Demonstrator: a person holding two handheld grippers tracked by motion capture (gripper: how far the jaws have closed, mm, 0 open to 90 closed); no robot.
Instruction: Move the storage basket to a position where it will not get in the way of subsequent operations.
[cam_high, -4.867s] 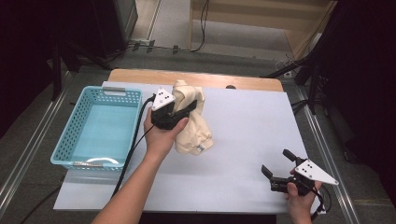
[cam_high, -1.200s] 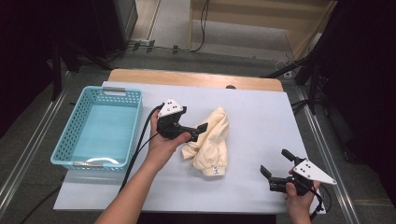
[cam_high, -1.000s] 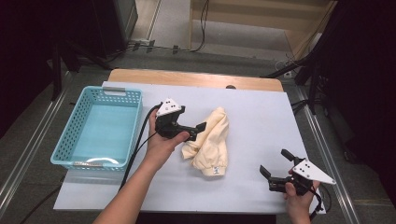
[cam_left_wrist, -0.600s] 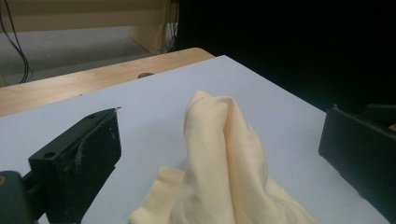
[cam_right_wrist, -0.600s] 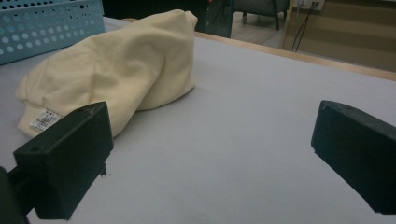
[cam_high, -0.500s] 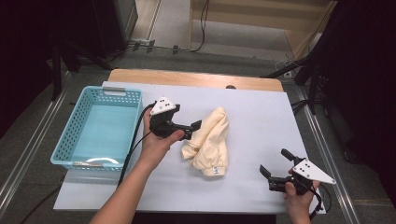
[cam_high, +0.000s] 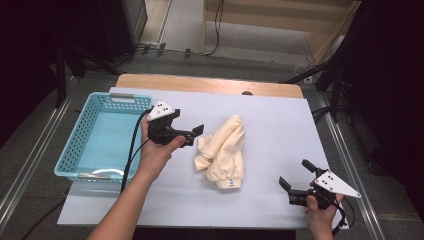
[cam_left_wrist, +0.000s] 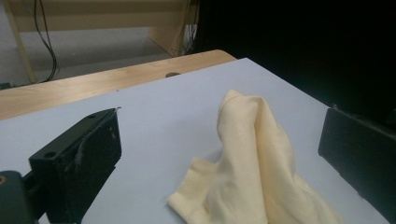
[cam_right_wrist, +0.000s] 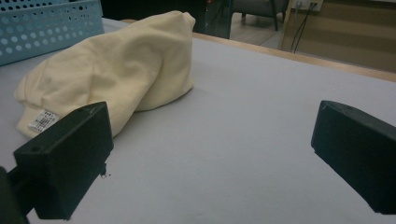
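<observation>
A cream-coloured garment (cam_high: 222, 152) lies crumpled on the white table mat (cam_high: 280, 125), with a small label near its front hem. My left gripper (cam_high: 194, 136) is open just left of it, its jaws pointing at the cloth without touching. In the left gripper view the garment (cam_left_wrist: 252, 158) rises between and beyond the two spread jaws of the left gripper (cam_left_wrist: 219, 130). My right gripper (cam_high: 295, 172) is open near the table's front right corner, apart from the cloth. In the right gripper view the right gripper (cam_right_wrist: 212, 126) holds nothing, and the garment (cam_right_wrist: 121, 65) lies to the left.
A light blue perforated basket (cam_high: 80, 132) stands at the left of the table, also seen as the basket (cam_right_wrist: 46, 28) behind the garment. A wooden strip (cam_high: 210, 85) runs along the far edge. Cables and dark stands sit on the floor beyond.
Earlier the left gripper held the garment bunched up; the garment now lies on the mat and the left gripper has drawn back to the left. The right gripper has not moved.
</observation>
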